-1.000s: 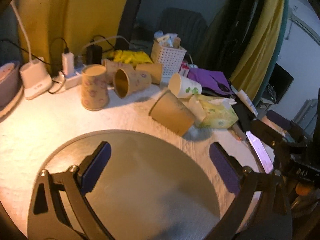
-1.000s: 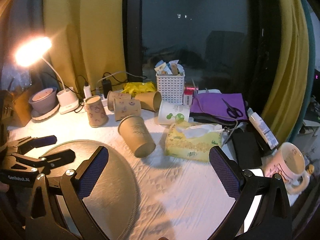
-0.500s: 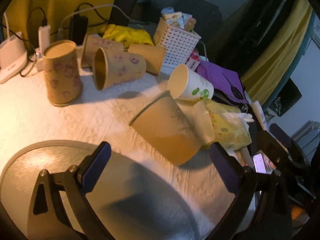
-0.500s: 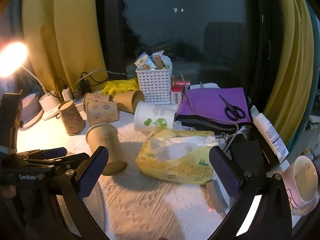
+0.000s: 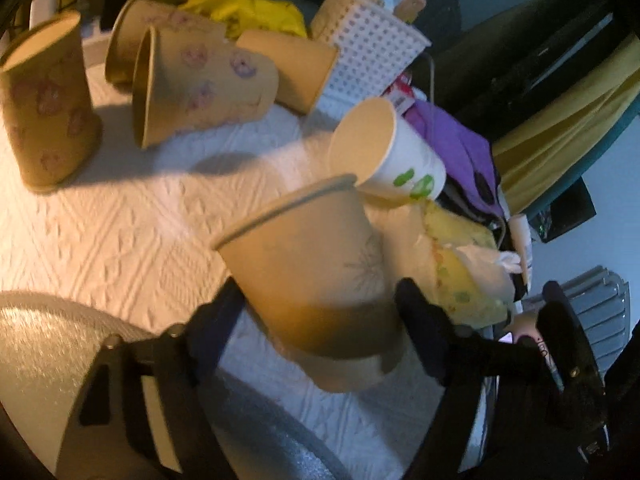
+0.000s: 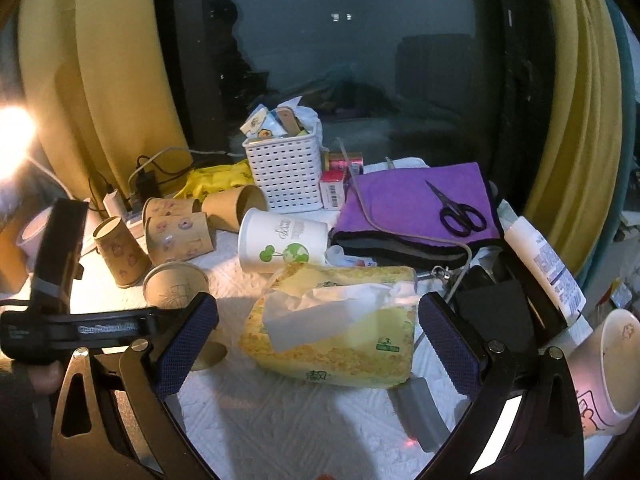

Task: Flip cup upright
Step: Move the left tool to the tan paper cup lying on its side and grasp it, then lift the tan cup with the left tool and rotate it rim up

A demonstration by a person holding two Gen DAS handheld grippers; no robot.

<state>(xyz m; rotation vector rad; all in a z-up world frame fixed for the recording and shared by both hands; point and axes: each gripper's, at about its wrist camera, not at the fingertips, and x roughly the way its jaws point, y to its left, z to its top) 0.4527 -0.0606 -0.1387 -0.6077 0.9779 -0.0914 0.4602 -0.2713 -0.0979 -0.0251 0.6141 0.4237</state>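
Note:
A plain brown paper cup (image 5: 320, 276) stands upside down on the white cloth, wide rim down; it also shows in the right wrist view (image 6: 176, 292). My left gripper (image 5: 320, 312) is open, its fingers on either side of the cup's lower part, close to the wall; I cannot tell if they touch. My right gripper (image 6: 316, 340) is open and empty, held above a yellow tissue pack (image 6: 340, 332).
Other paper cups lie or stand behind: a patterned one upside down (image 5: 48, 104), two patterned ones on their sides (image 5: 200, 84), a white one (image 5: 388, 156). A white basket (image 6: 284, 172), purple cloth with scissors (image 6: 460, 212), a mug (image 6: 608, 368) and a round grey mat (image 5: 48, 344) surround them.
My left gripper has moved forward to the brown cup, so its fingers now flank it, and they have narrowed. My right gripper has drifted forward over the tissue pack.

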